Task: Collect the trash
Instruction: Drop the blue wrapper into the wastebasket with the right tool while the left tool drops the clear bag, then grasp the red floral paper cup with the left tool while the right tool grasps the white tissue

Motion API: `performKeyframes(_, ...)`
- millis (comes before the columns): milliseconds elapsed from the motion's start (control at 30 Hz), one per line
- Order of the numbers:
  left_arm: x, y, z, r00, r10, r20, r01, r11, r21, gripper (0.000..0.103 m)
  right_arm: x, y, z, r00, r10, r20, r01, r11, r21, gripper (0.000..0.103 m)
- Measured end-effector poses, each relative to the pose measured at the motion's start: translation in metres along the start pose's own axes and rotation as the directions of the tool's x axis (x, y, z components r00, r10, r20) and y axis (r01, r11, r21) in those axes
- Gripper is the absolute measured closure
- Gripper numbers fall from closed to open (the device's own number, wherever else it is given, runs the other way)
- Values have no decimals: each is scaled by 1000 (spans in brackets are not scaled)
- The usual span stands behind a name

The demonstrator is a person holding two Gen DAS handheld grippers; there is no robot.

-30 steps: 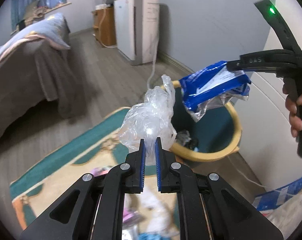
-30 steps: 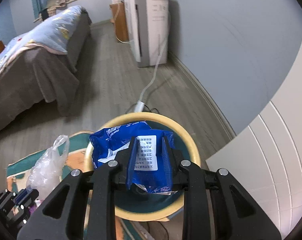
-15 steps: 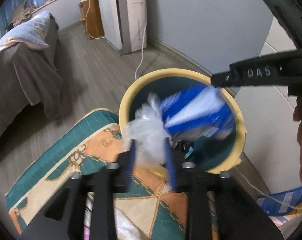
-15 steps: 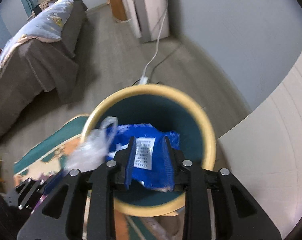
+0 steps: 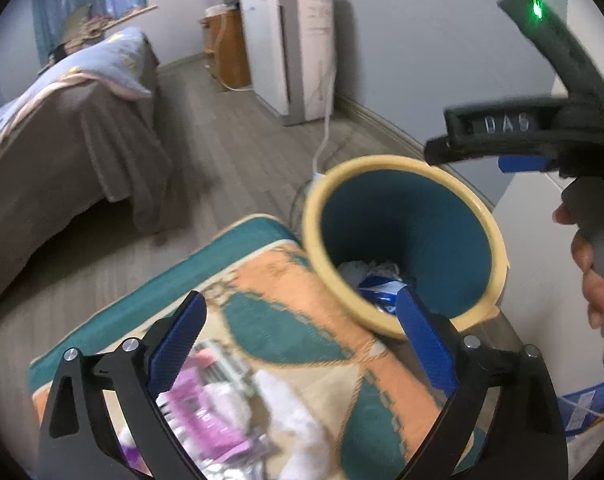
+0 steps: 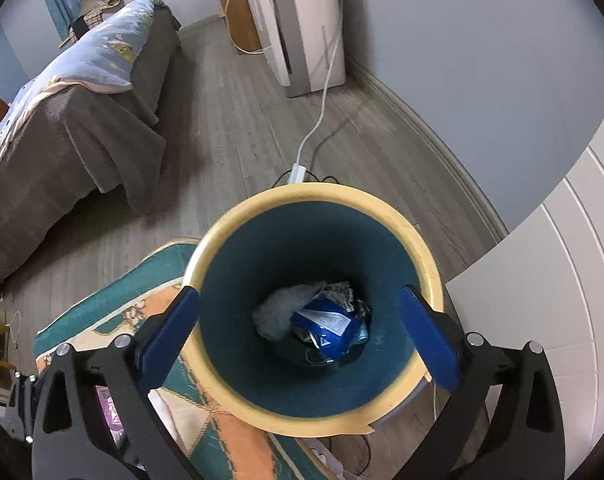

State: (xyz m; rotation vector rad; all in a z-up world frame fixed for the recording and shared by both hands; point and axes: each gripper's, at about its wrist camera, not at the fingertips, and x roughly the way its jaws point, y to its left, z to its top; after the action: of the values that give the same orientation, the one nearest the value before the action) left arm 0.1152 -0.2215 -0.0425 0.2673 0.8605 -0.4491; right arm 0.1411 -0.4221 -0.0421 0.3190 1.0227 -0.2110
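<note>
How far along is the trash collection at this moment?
Done: a blue snack wrapper and a crumpled clear plastic bag lie inside the yellow-rimmed teal bin. In hand: nothing; both tongs, left and right, are opening empty. Left: pink packaging and white scraps on the patterned rug.

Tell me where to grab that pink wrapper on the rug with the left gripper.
Probably pinch the pink wrapper across its raised crinkled edge, coming from above: it lies flat on the rug. The left gripper is opening, empty.
</note>
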Motion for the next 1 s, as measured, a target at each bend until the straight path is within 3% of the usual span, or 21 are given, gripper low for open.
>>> performKeyframes(300,-76,80,-27,991,130,38,-124,983,-134,6,-18,30,-5,999,-26,39,29,995,-96,6)
performKeyframes(467,-114,120,-56,980,196,18,-186,953,-240,6,-31,50,-20,999,-5,48,12,990,-142,6)
performKeyframes(600,-138,143,-88,970,242,-1,-231,923,-309,5,-44,67,-33,998,55,44,-49,990,-134,6)
performKeyframes(867,-149,167,-135,953,298,-51,-296,883,-364,5,-60,107,-71,996,79,27,-73,982,-177,6)
performKeyframes(1000,-146,178,-154,957,276,-91,-288,864,-412,5,-58,123,-88,998,67,0,-65,976,-207,6)
